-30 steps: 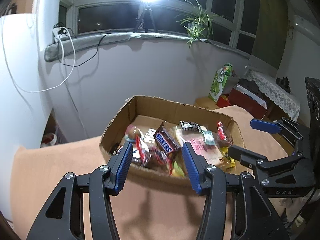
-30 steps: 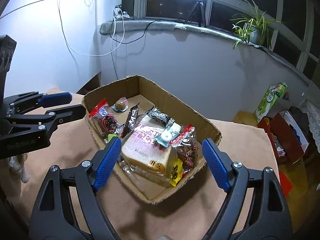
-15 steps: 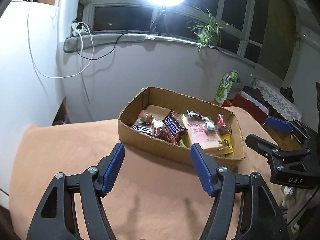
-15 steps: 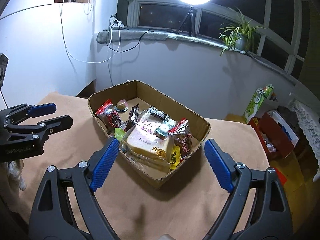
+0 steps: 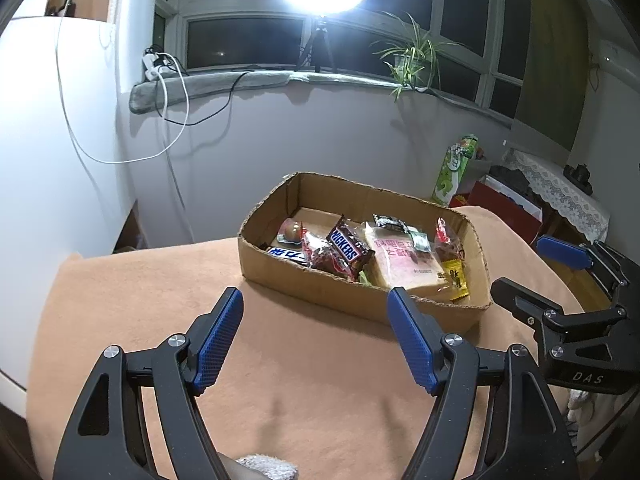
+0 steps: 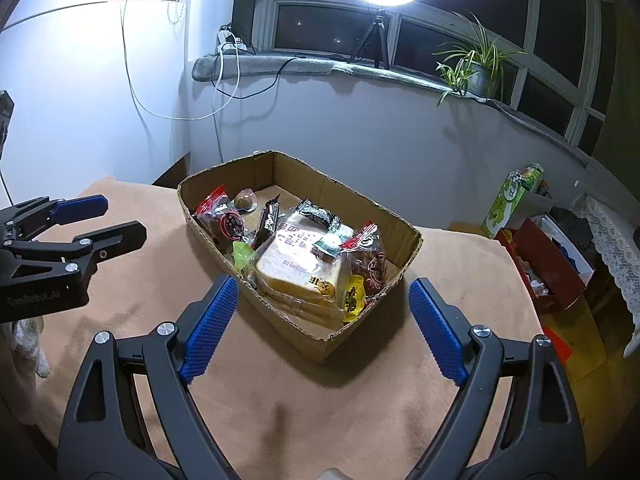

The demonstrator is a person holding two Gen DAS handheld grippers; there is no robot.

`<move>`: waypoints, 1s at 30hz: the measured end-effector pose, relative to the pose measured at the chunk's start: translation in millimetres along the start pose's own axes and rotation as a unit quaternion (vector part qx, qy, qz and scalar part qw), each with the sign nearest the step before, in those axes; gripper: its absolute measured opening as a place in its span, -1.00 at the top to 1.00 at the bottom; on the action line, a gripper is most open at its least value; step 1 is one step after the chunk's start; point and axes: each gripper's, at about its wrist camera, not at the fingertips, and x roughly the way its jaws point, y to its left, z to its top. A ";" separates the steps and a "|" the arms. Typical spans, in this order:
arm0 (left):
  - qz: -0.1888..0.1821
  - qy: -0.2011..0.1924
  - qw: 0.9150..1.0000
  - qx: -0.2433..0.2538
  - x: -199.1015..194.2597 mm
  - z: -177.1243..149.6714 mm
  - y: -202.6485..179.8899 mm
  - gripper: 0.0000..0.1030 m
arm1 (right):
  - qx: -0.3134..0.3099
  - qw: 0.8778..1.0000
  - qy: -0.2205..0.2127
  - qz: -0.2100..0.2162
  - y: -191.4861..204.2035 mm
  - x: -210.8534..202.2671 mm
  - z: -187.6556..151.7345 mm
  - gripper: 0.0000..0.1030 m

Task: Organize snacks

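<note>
An open cardboard box (image 5: 352, 298) (image 6: 288, 328) sits on a tan cloth-covered table. It holds several snacks: a Snickers bar (image 5: 348, 245), a wrapped loaf of bread (image 5: 404, 264) (image 6: 300, 264), red packets (image 6: 220, 216) and a round sweet (image 6: 245, 200). My left gripper (image 5: 316, 336) is open and empty, over the cloth in front of the box. My right gripper (image 6: 324, 328) is open and empty, in front of the box's near corner. Each gripper shows in the other's view, the right (image 5: 536, 272) and the left (image 6: 108, 216).
The tan cloth (image 5: 160, 300) covers the table around the box. A white wall and windowsill with cables, a ring light and a plant stand behind. A green carton (image 6: 512, 200) and a red box (image 6: 548, 264) lie off the table to the right.
Both grippers have pulled back and away from the box, which now looks smaller and farther. Both stay open and empty. The snacks in the box have not moved.
</note>
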 end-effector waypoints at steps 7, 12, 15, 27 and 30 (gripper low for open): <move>0.003 0.001 1.000 -0.007 -1.8 -1.9 5.7 -0.45 | -0.005 1.000 0.000 -0.001 2.9 -0.5 -0.8 -0.74; 0.002 -0.001 1.000 -0.005 -2.7 -2.0 5.6 -0.45 | -0.005 1.000 0.000 -0.001 3.1 -0.2 -0.5 -0.74; 0.003 -0.001 1.000 -0.004 -2.9 -1.9 4.5 -0.45 | -0.006 1.000 0.000 -0.001 2.9 0.0 -0.6 -0.74; 0.002 0.000 1.000 -0.001 -2.7 -2.5 1.6 -0.45 | -0.006 1.000 0.000 -0.001 3.7 0.5 -1.5 -0.74; 0.002 -0.001 1.000 -0.001 -3.3 -2.6 1.2 -0.45 | -0.006 1.000 0.000 -0.002 4.0 0.3 -1.5 -0.74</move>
